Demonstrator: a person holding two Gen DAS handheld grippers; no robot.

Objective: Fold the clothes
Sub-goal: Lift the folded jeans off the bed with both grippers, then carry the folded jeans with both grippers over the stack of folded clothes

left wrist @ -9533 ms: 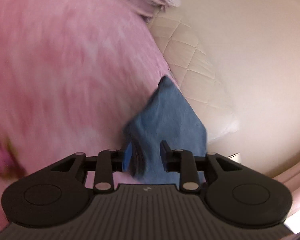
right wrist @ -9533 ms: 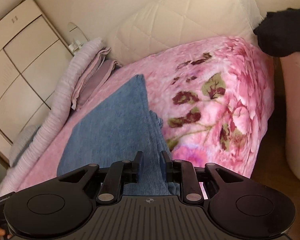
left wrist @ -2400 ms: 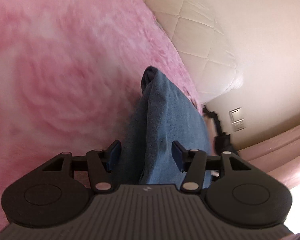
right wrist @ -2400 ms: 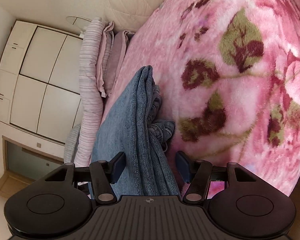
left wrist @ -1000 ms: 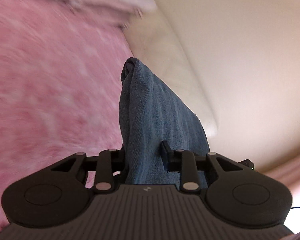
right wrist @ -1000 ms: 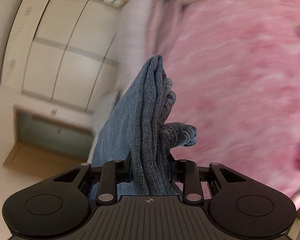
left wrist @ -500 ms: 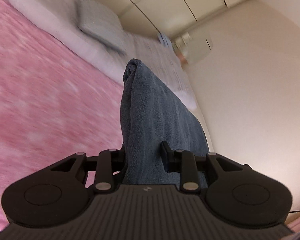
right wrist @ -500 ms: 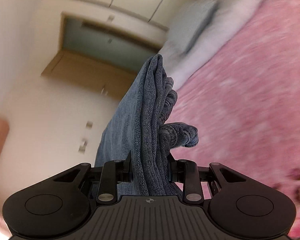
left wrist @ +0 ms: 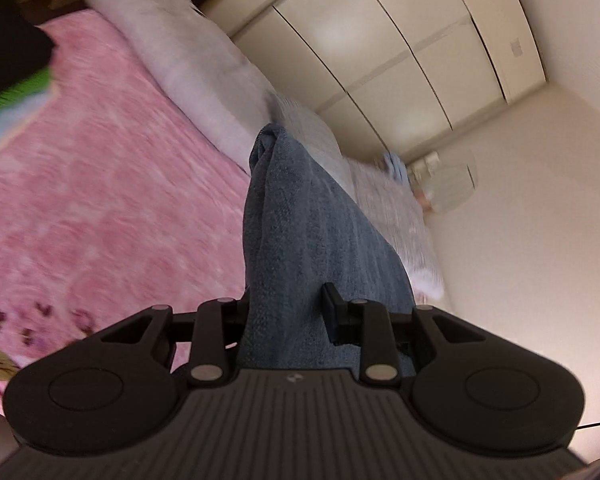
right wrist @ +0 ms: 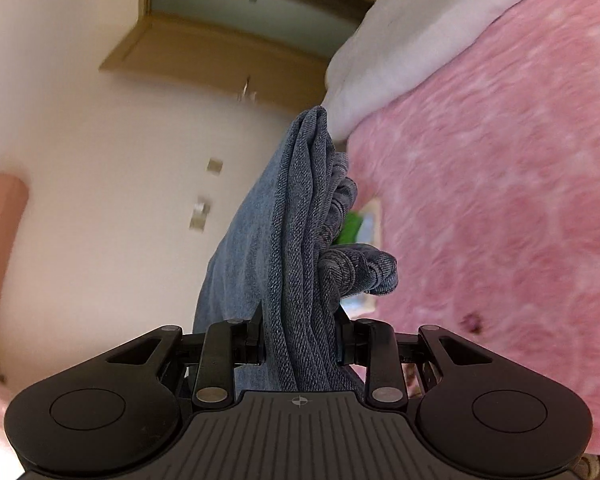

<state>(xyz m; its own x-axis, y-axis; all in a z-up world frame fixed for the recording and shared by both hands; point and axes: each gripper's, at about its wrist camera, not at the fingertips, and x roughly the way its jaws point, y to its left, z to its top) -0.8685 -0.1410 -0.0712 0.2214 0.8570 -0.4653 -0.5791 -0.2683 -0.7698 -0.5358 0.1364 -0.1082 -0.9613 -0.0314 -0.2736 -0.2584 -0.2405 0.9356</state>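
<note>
Two claws clamp jeans: left claw (left wrist: 286, 318) and right claw (right wrist: 300, 340) each closed tight on bunched denim (right wrist: 300, 240). Jeans held above pink bed (left wrist: 100, 200), folded lengthwise. Step: carrying mid-fold. Next likely: lower flat onto bed, edges aligned, then release.

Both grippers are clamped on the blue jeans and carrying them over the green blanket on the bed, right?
Not quite: the blanket is pink, not green, as the left wrist view shows. The rest holds: the left gripper and the right gripper are each shut on the blue jeans.
</note>
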